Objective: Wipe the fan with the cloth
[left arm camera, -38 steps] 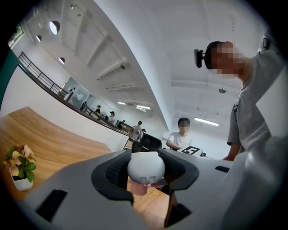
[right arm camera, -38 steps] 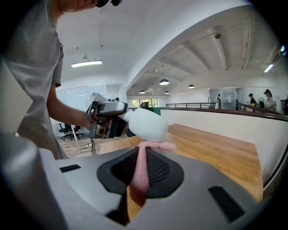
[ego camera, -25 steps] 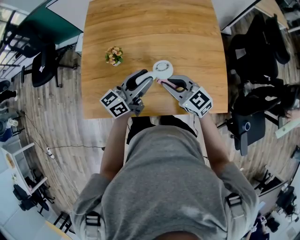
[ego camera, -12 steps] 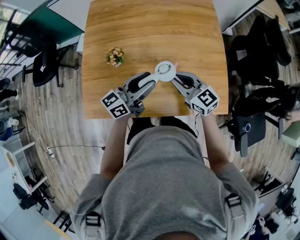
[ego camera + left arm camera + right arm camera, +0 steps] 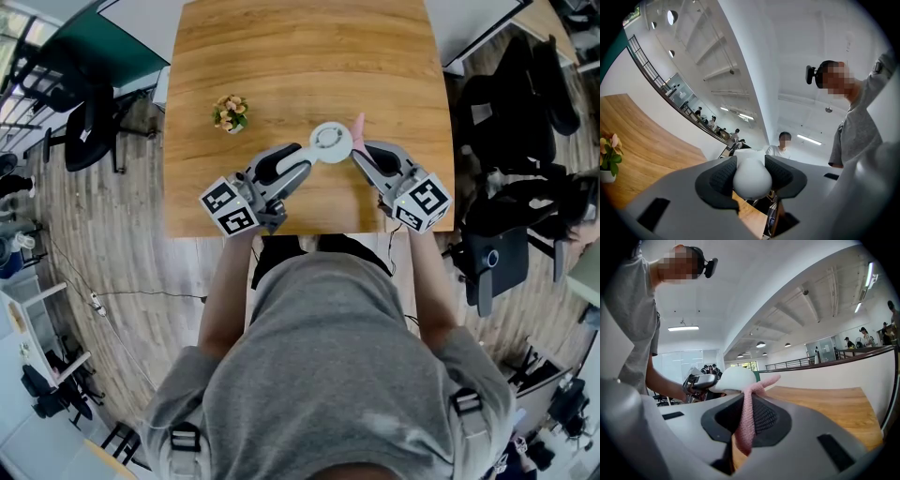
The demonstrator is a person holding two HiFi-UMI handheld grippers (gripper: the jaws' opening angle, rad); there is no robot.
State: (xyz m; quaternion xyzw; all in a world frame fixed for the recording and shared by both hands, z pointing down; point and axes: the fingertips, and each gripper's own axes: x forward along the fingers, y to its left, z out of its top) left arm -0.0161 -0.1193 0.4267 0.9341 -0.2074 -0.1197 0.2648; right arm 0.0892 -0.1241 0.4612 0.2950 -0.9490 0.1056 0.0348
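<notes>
Pink cloth (image 5: 746,422), pinched flat in the closed jaws of the right gripper (image 5: 360,150), is brought against the right side of the small white fan (image 5: 330,140). Its loose end pokes up past the far side of the round head. The left gripper (image 5: 751,176) is clamped on the fan's rounded white handle, both dark pads pressed to it. The head seems to be carried just clear of the wooden table (image 5: 300,56) rather than resting on it.

The likely purpose is that one tool steadies the fan from the left while the other brings the cloth in from the right, so that wiping pressure meets a firm hold. Both tools converge on the fan over the table's near part, close in front of the person. A small pot of flowers (image 5: 229,112) stands further left, well apart from the work. Wiping appears to be at the head's right rim; which faces are already clean cannot be told.
</notes>
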